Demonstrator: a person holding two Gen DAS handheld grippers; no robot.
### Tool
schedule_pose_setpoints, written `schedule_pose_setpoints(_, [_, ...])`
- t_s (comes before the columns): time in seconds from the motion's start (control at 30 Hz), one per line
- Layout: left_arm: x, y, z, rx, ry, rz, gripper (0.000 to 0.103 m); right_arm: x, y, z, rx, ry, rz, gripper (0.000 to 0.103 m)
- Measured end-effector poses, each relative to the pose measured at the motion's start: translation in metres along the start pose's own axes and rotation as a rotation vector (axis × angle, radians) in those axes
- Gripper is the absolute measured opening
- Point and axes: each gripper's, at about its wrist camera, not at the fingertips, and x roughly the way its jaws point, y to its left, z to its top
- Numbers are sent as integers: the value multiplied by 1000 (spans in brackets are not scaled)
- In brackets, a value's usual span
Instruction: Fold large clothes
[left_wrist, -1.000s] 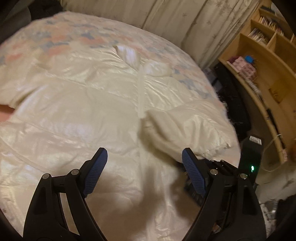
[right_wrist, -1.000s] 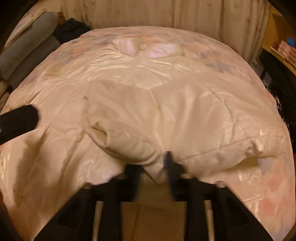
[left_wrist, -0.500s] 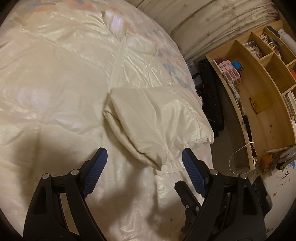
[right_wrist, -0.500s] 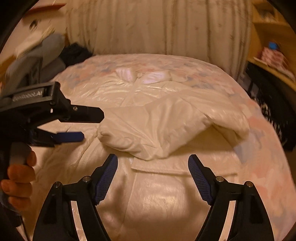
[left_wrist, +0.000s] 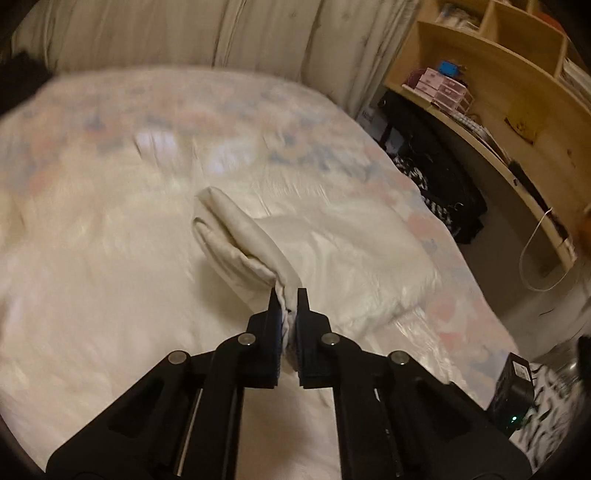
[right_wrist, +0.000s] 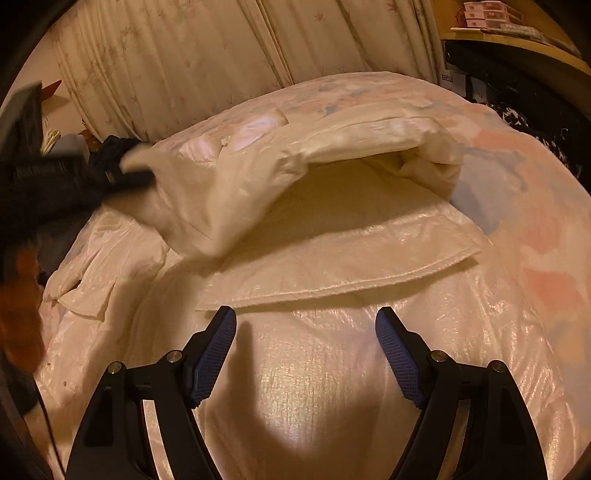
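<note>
Jacket (right_wrist: 332, 243), a large, shiny cream padded one, lies spread across the bed (right_wrist: 546, 236), covering most of its near half, with the collar toward the far edge by the curtain (right_wrist: 184, 55). One sleeve (right_wrist: 229, 184) is raised off the body of the garment. The left hand-held gripper (left_wrist: 286, 295) is clenched on the cuff end of that sleeve, with a fold of cream fabric pinched between its fingers; in the right wrist view the same gripper (right_wrist: 136, 173) appears blurred at the left, with the sleeve stretching from it in an arch back to the shoulder near the bed's right edge. The sleeve seems to be held this high so that it can be carried clear of the body and laid across it, which would be the usual sleeve-in step before the jacket is folded in half.

The right hand-held gripper (right_wrist: 306, 325) is released, its blue pads wide apart with nothing between them, hovering over the lower part of the jacket near the bed's near edge. Just beyond its fingertips lies a flat hem or flap (right_wrist: 332, 280). Its place there suggests it is ready either to steady the body while the sleeve is drawn over, or to take the hem next.

A shelf (left_wrist: 498, 92) and dark bags (left_wrist: 436, 177) stand beside the bed's right edge, well apart from the work.
</note>
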Motion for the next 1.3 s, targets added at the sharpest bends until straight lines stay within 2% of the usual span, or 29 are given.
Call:
schedule_pose_setpoints(0.17, [-17, 35, 25, 64, -82, 147, 4, 1, -9, -2, 18, -8, 10, 79])
schedule_pose_setpoints(0.33, [14, 81, 30, 4, -20, 183, 4, 8, -8, 5, -7, 22, -18, 79])
schedule_pose_setpoints(0.43, [31, 93, 23, -2, 11, 196, 4, 9, -8, 19, -1, 94, -23, 80])
schedule_pose_setpoints(0.53, [34, 100, 17, -12, -1, 166, 4, 2, -6, 48, 25, 161, -19, 80])
schedule_pose_setpoints(0.63, [24, 108, 25, -14, -42, 150, 4, -13, -15, 90, 52, 160, -19, 80])
schedule_pose_setpoints(0.73, [13, 120, 31, -34, -77, 170, 4, -12, -35, 133, 98, 135, -31, 82])
schedule_pose_setpoints(0.8, [21, 144, 30, -84, -47, 190, 4, -2, -53, 159, 125, 114, -74, 86])
schedule_pose_setpoints(0.87, [37, 164, 23, -107, 24, 217, 5, 18, -78, 177, 172, 130, -87, 87])
schedule_pose_setpoints(0.93, [54, 184, 13, -147, 109, 212, 11, 50, -110, 189, 265, 185, -55, 87])
schedule_pose_setpoints(1.03, [54, 199, 13, -207, 114, 148, 23, 86, -143, 197, 382, 241, 4, 87])
schedule_pose_setpoints(1.1, [53, 205, 20, -237, 103, 109, 44, 102, -155, 201, 421, 246, 39, 87])
schedule_pose_setpoints(1.13, [53, 206, 25, -244, 96, 110, 49, 108, -159, 206, 429, 242, 59, 87])
schedule_pose_setpoints(1.17, [54, 208, 28, -245, 92, 118, 53, 114, -160, 209, 434, 233, 66, 87])
schedule_pose_setpoints(1.3, [68, 199, 42, -223, 116, 128, 53, 139, -164, 221, 444, 218, 77, 87])
